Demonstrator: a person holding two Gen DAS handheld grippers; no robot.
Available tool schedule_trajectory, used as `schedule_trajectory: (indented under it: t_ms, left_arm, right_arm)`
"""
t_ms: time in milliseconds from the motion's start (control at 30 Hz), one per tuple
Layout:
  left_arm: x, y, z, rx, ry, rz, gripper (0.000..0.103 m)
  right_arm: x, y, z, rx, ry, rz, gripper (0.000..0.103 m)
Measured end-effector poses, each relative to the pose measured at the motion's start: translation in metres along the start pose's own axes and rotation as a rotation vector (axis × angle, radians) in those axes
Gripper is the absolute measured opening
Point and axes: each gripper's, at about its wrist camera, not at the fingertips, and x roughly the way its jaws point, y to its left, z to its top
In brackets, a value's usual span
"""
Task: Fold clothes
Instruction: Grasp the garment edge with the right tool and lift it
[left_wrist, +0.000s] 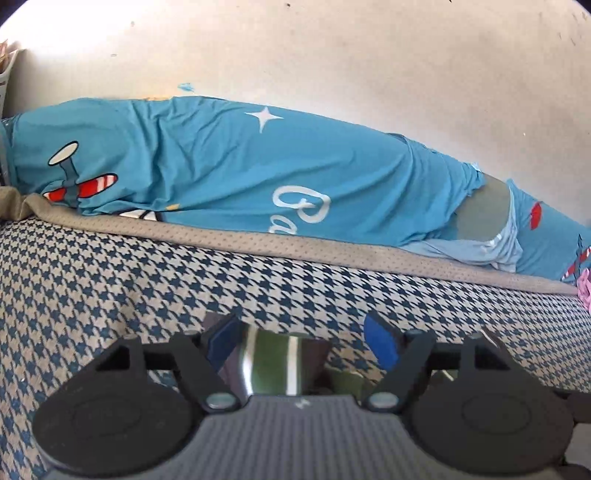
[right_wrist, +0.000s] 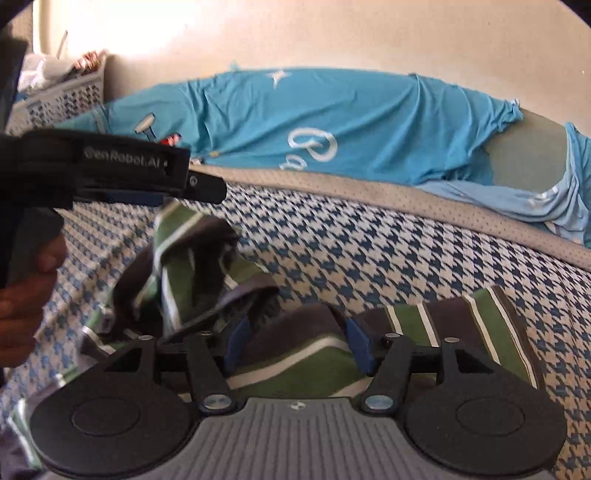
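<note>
A dark garment with green and white stripes (right_wrist: 461, 325) lies crumpled on the houndstooth bed cover (right_wrist: 369, 251). My right gripper (right_wrist: 297, 345) is open low over it, and a fold of the cloth sits between the blue pads (right_wrist: 360, 349) without being pinched. My left gripper (right_wrist: 207, 190) enters from the left, just above a blurred, raised part of the garment (right_wrist: 173, 236). In the left wrist view the left gripper (left_wrist: 301, 341) is open wide, with striped cloth (left_wrist: 273, 362) showing between and below its fingers.
A long blue cushion with plane and star prints (left_wrist: 221, 158) runs along the wall behind a tan mesh edge (left_wrist: 258, 240). A white laundry basket (right_wrist: 62, 96) stands far left. Pink cloth (left_wrist: 583, 288) peeks in at right. A hand (right_wrist: 22, 295) holds the left gripper.
</note>
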Motion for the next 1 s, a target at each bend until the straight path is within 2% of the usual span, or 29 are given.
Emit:
schedule_trajectory:
  t_ms: [100,233,333,400,567,733,1000]
  left_arm:
    - [0.012,-0.01,-0.007,0.028,0.047,-0.021,0.073]
    - [0.024,-0.019,-0.017,0.079,0.093,0.01,0.08]
    - [0.033,-0.015,-0.022,0.06,0.131,0.08,0.08]
    - [0.033,-0.005,-0.021,0.01,0.133,0.099,0.08]
    - [0.032,0.011,-0.018,-0.057,0.128,0.152,0.08]
    - [0.039,0.022,-0.019,-0.079,0.166,0.228,0.08]
    - [0.034,0.034,-0.013,-0.15,0.15,0.231,0.081]
  right_arm:
    - [0.009,-0.006,-0.003,0.022,0.029,-0.005,0.057]
    - [0.012,-0.017,-0.003,0.058,0.063,-0.019,0.032]
    - [0.009,-0.026,-0.001,0.087,0.047,-0.025,0.02]
    - [0.005,-0.032,0.004,0.102,0.0,-0.051,0.017]
    - [-0.004,-0.046,0.02,0.126,-0.131,-0.132,0.016]
    - [0.0,-0.059,0.032,0.164,-0.196,-0.196,0.016]
    - [0.013,-0.084,0.053,0.195,-0.261,-0.271,0.016]
